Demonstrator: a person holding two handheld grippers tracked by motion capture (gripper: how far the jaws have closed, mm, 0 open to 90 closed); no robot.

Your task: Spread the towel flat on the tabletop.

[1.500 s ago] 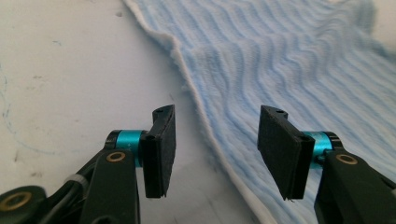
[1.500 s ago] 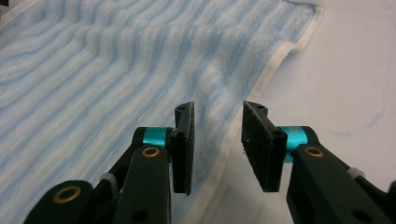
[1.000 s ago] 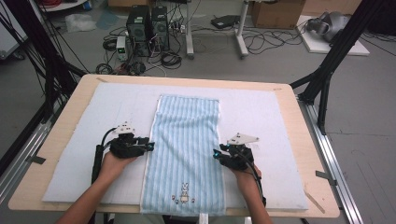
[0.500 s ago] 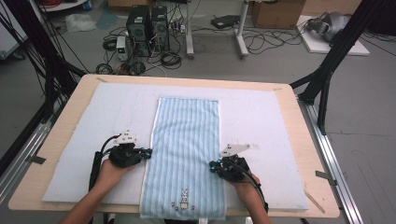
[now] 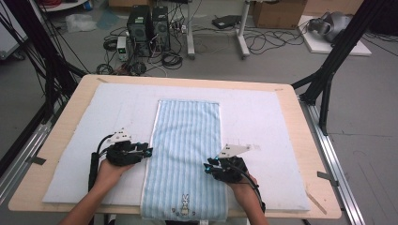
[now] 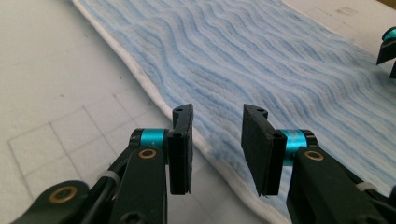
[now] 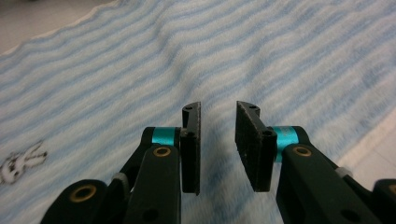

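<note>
1. Lying flat and lengthwise down the middle of the tabletop [image 5: 300, 140], the blue-and-white striped towel [image 5: 187, 140] rests on a pale grey mat [image 5: 263, 117] that covers most of the wooden top.
2. Its near end reaches the tabletop's front edge, where a small rabbit picture [image 5: 184, 205] is stitched into it; the far end stops short of the mat's far edge.
3. The left tool [image 5: 149, 153] sits at the towel's left long edge, about halfway between the middle and the near end, held in the person's left hand [image 5: 110, 168].
4. In the left gripper view, the left tool's jaws stand partly apart, having just been opening, with the towel's white hem [image 6: 205, 140] running below the gap and nothing pinched between the pads.
5. The right tool [image 5: 206, 166] sits over the right part of the towel, a little nearer the person than the left one, held in the right hand [image 5: 241, 180].
6. In the right gripper view, its jaws also stand a little apart, having just been opening, with striped cloth under the gap and nothing gripped.
7. That same view shows the rabbit picture at the lower left and the towel's white edge at the right.
8. Both tools point inward toward each other across the towel, well apart.
9. Beyond the tabletop, computer cases [image 5: 145, 23] and cables lie on the floor.
</note>
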